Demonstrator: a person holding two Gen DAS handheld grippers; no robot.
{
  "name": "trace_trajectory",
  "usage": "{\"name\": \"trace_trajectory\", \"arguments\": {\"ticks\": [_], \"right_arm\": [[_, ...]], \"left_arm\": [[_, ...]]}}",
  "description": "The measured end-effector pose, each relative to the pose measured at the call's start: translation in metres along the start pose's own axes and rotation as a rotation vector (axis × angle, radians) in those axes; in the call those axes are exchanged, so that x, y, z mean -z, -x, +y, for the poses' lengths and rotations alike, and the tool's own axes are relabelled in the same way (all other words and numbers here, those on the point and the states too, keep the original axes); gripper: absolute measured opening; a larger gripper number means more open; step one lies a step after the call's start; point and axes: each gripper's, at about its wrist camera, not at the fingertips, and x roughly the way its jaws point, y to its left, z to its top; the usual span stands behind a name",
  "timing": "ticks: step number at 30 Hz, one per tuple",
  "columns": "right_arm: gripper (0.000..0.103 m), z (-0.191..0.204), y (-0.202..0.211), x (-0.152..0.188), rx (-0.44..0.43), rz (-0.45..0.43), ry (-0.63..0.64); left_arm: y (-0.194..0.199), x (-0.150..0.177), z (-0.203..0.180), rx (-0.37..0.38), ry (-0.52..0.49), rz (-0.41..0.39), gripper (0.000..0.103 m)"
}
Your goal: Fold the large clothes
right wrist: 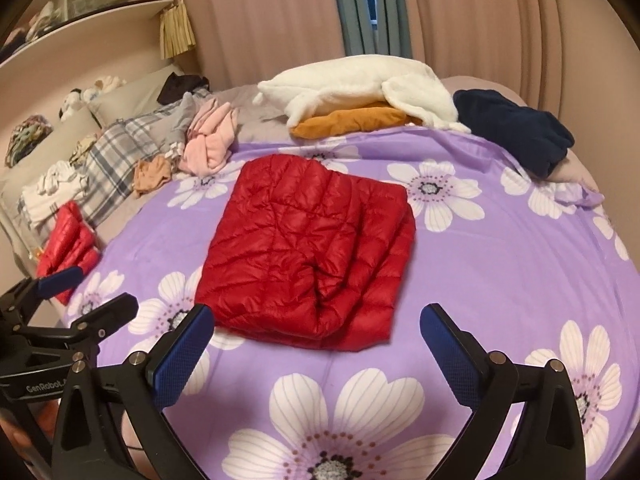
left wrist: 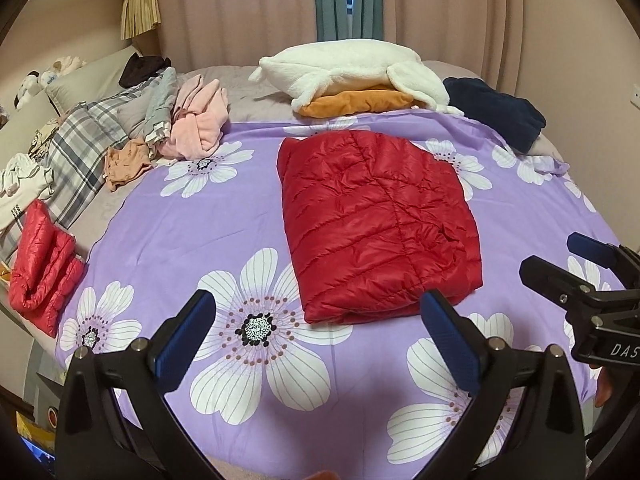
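A red quilted puffer jacket (left wrist: pixel 376 224) (right wrist: pixel 308 248) lies folded into a flat rectangle in the middle of the purple floral sheet (left wrist: pixel 180 220) (right wrist: pixel 500 264) on the bed. My left gripper (left wrist: pixel 318 306) hovers open just before the jacket's near edge, nothing touching its blue pads. My right gripper (right wrist: pixel 317 312) is also wide open at the near edge, its pads off the fabric. Each gripper shows in the other's view: the right gripper (left wrist: pixel 554 254) at the right edge, the left gripper (right wrist: pixel 102 286) at the lower left. Neither holds anything.
A second folded red jacket (left wrist: pixel 40 268) (right wrist: pixel 68 240) sits at the sheet's left edge. Behind are a pink garment (left wrist: pixel 200 120), plaid bedding (left wrist: pixel 76 148), a white fleece on an orange piece (left wrist: pixel 348 68) and a navy garment (left wrist: pixel 496 112). Curtains hang behind the bed.
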Motion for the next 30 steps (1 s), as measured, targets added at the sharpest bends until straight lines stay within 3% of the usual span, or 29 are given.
{"name": "trace_trajectory", "arguments": {"ticks": [30], "right_arm": [[0.102,-0.005,0.003,-0.003,0.007,-0.007,0.001]], "left_arm": [[0.0,-0.004,-0.011,0.016,-0.011,-0.011,0.103]]}}
